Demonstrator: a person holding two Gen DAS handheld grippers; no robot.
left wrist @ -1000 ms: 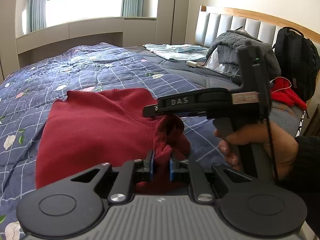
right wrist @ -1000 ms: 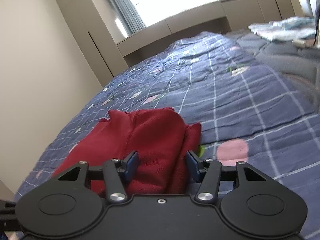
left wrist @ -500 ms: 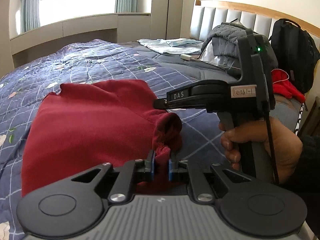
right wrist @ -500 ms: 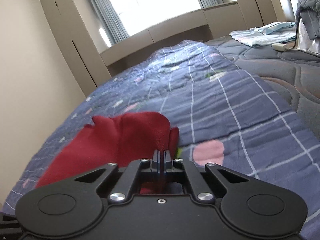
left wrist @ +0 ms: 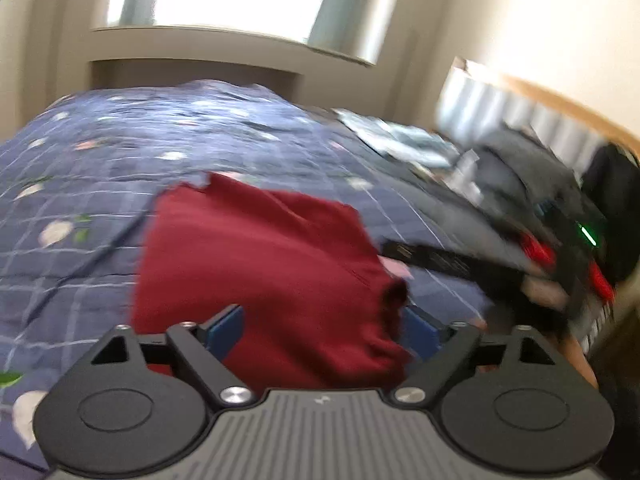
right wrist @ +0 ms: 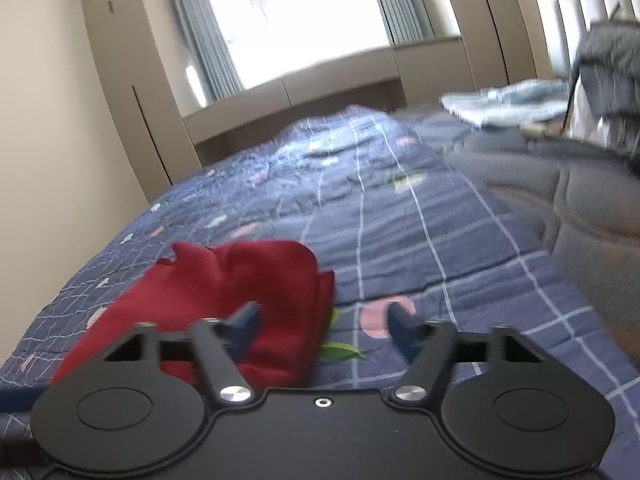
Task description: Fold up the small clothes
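A dark red garment (left wrist: 264,264) lies folded over on the blue checked bedspread (left wrist: 80,184). My left gripper (left wrist: 324,326) is open, its blue pads wide apart just above the garment's near edge. The garment also shows in the right wrist view (right wrist: 236,292), at the lower left. My right gripper (right wrist: 324,320) is open; its left pad is over the garment's right edge and its right pad over the bedspread (right wrist: 420,240). The other gripper (left wrist: 460,264) and the hand holding it show blurred at the right of the left wrist view.
A grey jacket (left wrist: 516,172) and a black backpack (left wrist: 612,176) lie against the padded headboard (left wrist: 520,108). Light blue folded clothes (right wrist: 504,104) sit at the far side of the bed. A wall and wardrobe (right wrist: 132,92) stand to the left.
Both grippers have opened and let go of the red garment, which now lies on the bed. Both views have tilted and are blurred by motion.
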